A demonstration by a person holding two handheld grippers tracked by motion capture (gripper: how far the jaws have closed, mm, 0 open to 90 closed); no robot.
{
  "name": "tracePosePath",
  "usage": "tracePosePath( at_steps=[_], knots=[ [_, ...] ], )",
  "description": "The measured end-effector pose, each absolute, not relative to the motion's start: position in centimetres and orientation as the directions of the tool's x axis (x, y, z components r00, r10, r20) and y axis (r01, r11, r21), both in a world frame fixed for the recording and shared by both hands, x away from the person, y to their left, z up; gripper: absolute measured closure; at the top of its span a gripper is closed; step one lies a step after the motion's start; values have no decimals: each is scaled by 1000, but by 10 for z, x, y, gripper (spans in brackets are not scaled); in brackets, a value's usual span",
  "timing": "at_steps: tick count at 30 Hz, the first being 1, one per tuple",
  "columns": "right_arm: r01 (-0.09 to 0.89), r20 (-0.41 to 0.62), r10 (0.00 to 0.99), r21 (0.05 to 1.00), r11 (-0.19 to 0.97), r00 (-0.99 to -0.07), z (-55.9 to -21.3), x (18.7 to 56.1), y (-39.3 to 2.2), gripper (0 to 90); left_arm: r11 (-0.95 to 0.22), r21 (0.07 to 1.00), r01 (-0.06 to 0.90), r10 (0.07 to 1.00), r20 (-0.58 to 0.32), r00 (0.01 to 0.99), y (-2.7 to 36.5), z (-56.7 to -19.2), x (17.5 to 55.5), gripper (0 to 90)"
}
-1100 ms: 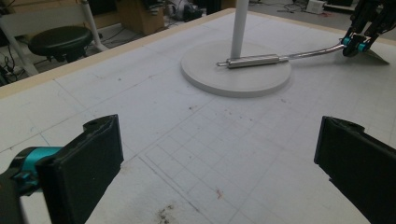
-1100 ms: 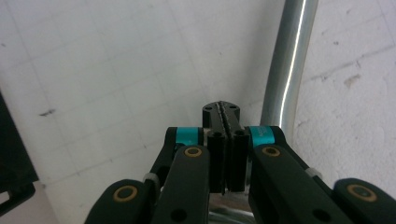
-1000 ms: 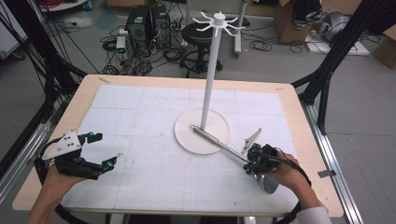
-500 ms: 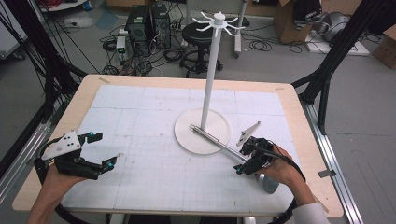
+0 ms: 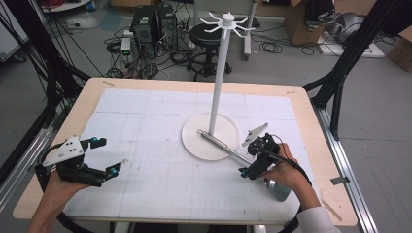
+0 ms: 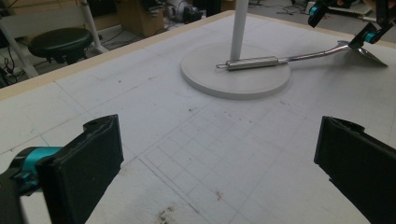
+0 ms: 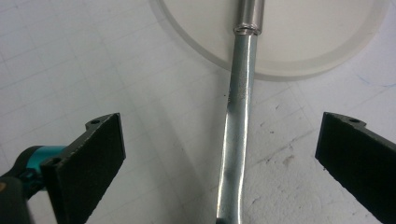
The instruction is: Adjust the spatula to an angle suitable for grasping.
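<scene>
The right gripper [image 5: 253, 160] is seen with its jaws spread wide, having just been opening, and nothing is gripped: in the right gripper view the steel shaft of the metal spatula [image 7: 237, 135] runs up between the two black pads with clear white surface on either side. The spatula [image 5: 228, 148] is laid flat, its thick handle end resting on the round white base [image 5: 194, 141] of the rack, just beside the pole, its thin shaft slanting off the base towards the right hand, its blade at the near right of the desk under that hand. The left gripper [image 5: 99, 158] is held near the left edge, jaws equally wide and empty, well apart from the spatula; from the left gripper view the spatula [image 6: 261, 61] is picked out far ahead, across the base [image 6: 233, 86].

Moving outward, the white pole of the hanging rack [image 5: 221, 73] is stood upright from the base, crowned by a ring of short hooks. The desk [image 5: 145, 87] is covered by a white gridded mat [image 5: 145, 126], scuffed and marked with faint smudges, a pale wooden border left bare around it.

Beyond the desk a grey floor is strewn with cables; a black round stool [image 5: 206, 36] and dark computer towers [image 5: 150, 26] are placed behind, cardboard boxes [image 5: 301, 17] at the back right, black frame struts [image 5: 340, 73] at both sides
</scene>
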State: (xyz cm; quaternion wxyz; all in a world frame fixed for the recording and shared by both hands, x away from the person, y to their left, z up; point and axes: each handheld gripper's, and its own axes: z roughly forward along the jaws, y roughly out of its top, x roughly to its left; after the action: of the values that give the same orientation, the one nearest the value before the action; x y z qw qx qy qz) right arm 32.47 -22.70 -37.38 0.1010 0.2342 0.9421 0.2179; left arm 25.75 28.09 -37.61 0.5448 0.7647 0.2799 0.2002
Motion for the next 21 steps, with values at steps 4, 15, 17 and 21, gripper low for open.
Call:
tracePosePath(
  at_steps=[4, 15, 17, 21],
  knots=[
    [410, -93, 498, 450, 793, -862, -380, 329, -226, 5, -249, 945, 210, 646, 0, 763, 280, -376, 258, 17],
    [447, -69, 522, 431, 784, -850, -398, 341, -224, 22, -247, 946, 211, 646, -1, 763, 281, -376, 258, 17],
    [458, -69, 531, 422, 782, -844, -401, 343, -223, 52, -247, 946, 211, 645, -1, 764, 281, -376, 259, 17],
    [459, -69, 529, 412, 787, -846, -403, 345, -221, 156, -248, 946, 211, 646, -1, 764, 281, -376, 259, 17]
  ],
)
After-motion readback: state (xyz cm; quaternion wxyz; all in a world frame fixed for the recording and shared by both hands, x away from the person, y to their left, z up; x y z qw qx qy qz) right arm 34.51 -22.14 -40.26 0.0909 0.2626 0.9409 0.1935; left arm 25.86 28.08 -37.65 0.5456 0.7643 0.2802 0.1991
